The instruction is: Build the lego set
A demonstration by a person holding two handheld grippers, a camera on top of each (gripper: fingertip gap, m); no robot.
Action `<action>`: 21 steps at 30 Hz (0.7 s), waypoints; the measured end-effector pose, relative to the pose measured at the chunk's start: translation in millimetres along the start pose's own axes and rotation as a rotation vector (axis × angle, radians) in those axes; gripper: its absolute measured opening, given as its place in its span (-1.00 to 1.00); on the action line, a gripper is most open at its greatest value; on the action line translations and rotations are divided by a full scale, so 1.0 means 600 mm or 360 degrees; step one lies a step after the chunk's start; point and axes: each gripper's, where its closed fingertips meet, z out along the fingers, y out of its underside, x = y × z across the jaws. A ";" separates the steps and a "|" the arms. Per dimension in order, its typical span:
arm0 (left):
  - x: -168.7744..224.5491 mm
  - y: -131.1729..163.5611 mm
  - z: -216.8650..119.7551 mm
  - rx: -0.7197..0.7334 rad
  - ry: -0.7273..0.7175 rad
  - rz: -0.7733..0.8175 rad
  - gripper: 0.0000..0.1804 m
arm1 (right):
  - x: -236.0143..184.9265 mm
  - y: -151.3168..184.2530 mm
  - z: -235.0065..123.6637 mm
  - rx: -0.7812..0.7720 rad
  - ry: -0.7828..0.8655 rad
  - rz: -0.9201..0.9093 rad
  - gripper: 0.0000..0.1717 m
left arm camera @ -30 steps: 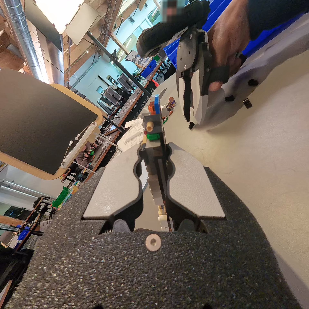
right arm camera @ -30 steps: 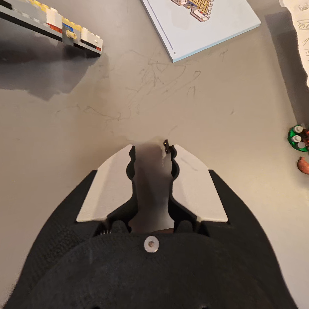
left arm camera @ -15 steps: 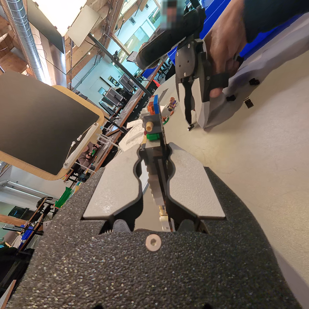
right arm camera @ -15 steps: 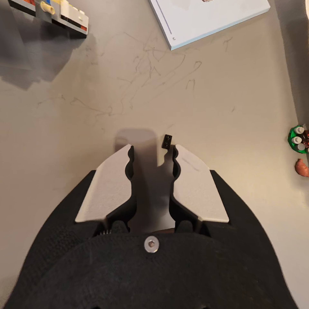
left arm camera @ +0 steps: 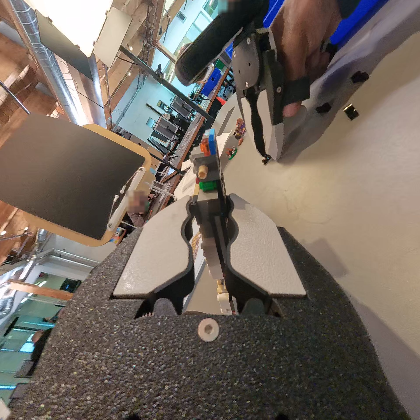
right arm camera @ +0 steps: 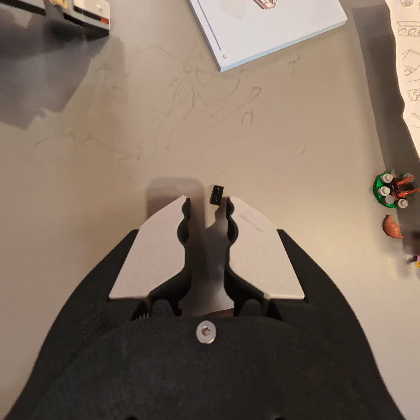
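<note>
So the beige table (right arm camera: 284,141) takes up most of both views, all scuffed with faint scribble marks. At the far edge in the right wrist view there's a pale blue booklet (right arm camera: 268,29), and a sheet of white paper with line drawings (right arm camera: 409,68) runs down the far right side. The left gripper (left arm camera: 209,202) is clamped on a long brick build (left arm camera: 211,172), mostly grey and black with a blue piece, an orange one, a green one and a tan peg sticking off it; both pads look pressed against its sides, and it's held up off the table, poking out past the fingertips. The same build shows at the far left corner of the right wrist view. The right gripper (right arm camera: 208,198) has its jaws apart with nothing in them, pointing down at the table, a hand (left arm camera: 302,38) wrapped around its handle. A tiny black brick (right arm camera: 217,194) lies on the table just past its fingertips, nearer the right finger, not pinched. Off to the right there's a little round green piece with grey studs (right arm camera: 391,193) and a small brown bit (right arm camera: 392,227) near it.
</note>
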 end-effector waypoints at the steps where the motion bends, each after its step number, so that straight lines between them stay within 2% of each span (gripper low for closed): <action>1: 0.002 0.002 0.000 -0.0009 -0.0005 0.0030 -0.71 | 0.000 -0.001 0.001 -0.0006 -0.0001 0.0010 -0.72; 3: 0.006 0.004 0.001 -0.0024 -0.0012 0.0090 -0.71 | -0.006 -0.002 0.003 -0.0016 -0.0011 0.0003 -0.88; 4: 0.007 0.006 0.001 -0.0033 -0.0016 0.0122 -0.71 | -0.012 -0.003 0.003 -0.0018 -0.0018 0.0000 -0.90; 12: 0.012 0.023 -0.003 -0.0113 -0.0080 0.0426 -0.71 | -0.095 -0.006 0.004 -0.0098 0.0025 0.0166 -0.91; 17: 0.022 0.031 -0.007 -0.0142 -0.0107 0.0692 -0.71 | -0.185 -0.016 0.007 -0.0059 0.0038 0.0118 -0.91; 21: 0.032 0.025 -0.011 -0.0113 -0.0135 0.0867 -0.71 | -0.228 -0.015 0.004 -0.0036 0.0052 0.0080 -0.90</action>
